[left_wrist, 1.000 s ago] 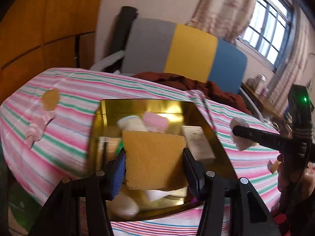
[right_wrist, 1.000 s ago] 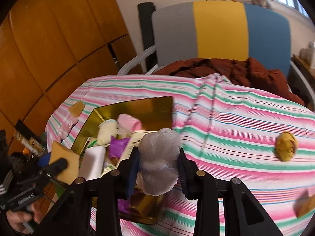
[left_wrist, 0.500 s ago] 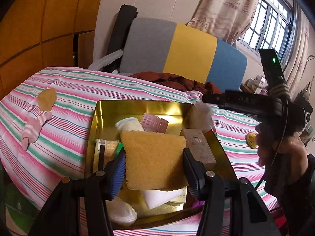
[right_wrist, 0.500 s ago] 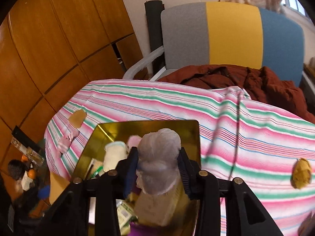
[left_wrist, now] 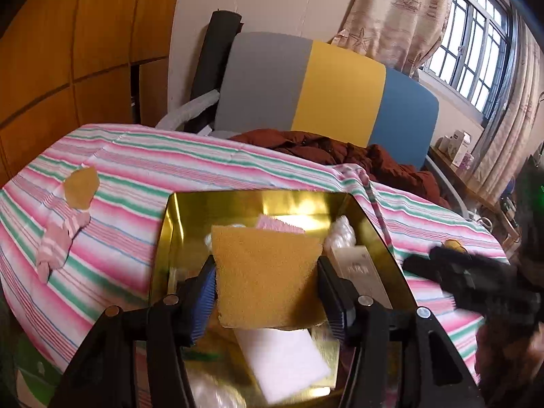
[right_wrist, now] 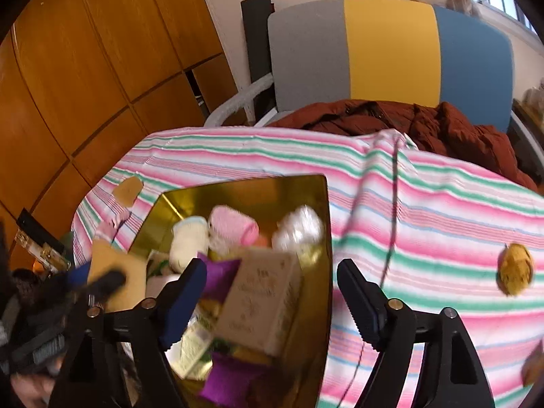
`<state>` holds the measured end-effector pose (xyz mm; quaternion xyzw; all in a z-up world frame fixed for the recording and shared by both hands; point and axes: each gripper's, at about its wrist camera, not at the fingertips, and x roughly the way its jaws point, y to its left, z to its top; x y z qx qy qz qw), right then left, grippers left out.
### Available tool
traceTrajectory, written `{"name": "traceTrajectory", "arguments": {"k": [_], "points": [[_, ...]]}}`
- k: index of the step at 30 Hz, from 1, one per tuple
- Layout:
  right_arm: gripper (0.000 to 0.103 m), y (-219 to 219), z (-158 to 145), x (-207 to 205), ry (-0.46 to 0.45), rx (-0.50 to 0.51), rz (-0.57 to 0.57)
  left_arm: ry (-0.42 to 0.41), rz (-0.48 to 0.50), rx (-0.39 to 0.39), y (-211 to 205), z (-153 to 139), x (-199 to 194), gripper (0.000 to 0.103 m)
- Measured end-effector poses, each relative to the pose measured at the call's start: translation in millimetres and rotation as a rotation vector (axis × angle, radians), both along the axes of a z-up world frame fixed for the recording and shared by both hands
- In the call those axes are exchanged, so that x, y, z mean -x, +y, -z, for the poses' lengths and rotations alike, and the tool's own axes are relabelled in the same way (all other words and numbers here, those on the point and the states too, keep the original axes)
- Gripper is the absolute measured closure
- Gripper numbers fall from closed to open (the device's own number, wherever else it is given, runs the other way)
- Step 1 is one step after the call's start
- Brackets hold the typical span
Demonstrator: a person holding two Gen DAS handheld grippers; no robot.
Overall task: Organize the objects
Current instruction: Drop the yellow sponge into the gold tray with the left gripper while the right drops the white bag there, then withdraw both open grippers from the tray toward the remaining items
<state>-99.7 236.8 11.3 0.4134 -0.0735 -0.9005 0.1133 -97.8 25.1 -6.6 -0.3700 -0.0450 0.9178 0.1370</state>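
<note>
My left gripper (left_wrist: 267, 292) is shut on a yellow sponge (left_wrist: 268, 275) and holds it above the gold tray (left_wrist: 163, 238). My right gripper (right_wrist: 272, 301) is open and empty above the tray's right rim (right_wrist: 326, 238). A crumpled clear plastic bag (right_wrist: 299, 229) lies in the tray's far right corner; it also shows in the left wrist view (left_wrist: 341, 234). The tray holds a beige box (right_wrist: 261, 299), a pink roll (right_wrist: 233, 227), a cream roll (right_wrist: 188, 243), purple packets (right_wrist: 221, 277) and a white sponge (left_wrist: 282, 357).
On the striped cloth lie a pink striped sock (left_wrist: 59, 238), a tan flat piece (left_wrist: 81, 187) at the left, and a yellow round thing (right_wrist: 515, 268) at the right. A chair with a brown jacket (right_wrist: 425, 122) stands behind the table.
My right gripper opened and let the plastic bag go into the tray's far right corner, then drew back. My left gripper kept its hold on the sponge.
</note>
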Motion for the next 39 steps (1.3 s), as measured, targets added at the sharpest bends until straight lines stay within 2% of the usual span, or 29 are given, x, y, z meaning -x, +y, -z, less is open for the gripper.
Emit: {"name": "traceTrajectory", "arguments": {"k": [5, 6, 7, 8, 22, 39], "points": [[0.018, 5.4, 5.8, -16.0, -0.011, -0.008, 0.022, 0.001, -0.009, -0.001, 7.0, -5.3, 16.4, 0.04], [0.018, 5.9, 6.7, -17.8, -0.014, -0.009, 0.026, 0.001, -0.016, -0.009, 5.8, -5.9, 17.4, 0.034], [0.018, 6.4, 7.6, -19.1, -0.018, -0.009, 0.03, 0.001, -0.023, -0.01, 5.4, -6.5, 17.2, 0.023], [0.018, 6.7, 8.3, -20.6, -0.019, -0.01, 0.032, 0.0, -0.024, -0.01, 4.8, -6.3, 16.4, 0.019], [0.014, -8.9, 3.3, -47.6, 0.004, -0.039, 0.004, 0.005, -0.066, 0.046, -5.1, -9.5, -21.6, 0.019], [0.013, -13.6, -5.4, -85.8, 0.066, -0.148, 0.024, 0.014, -0.016, 0.079, 17.8, -8.3, -59.8, 0.019]]}}
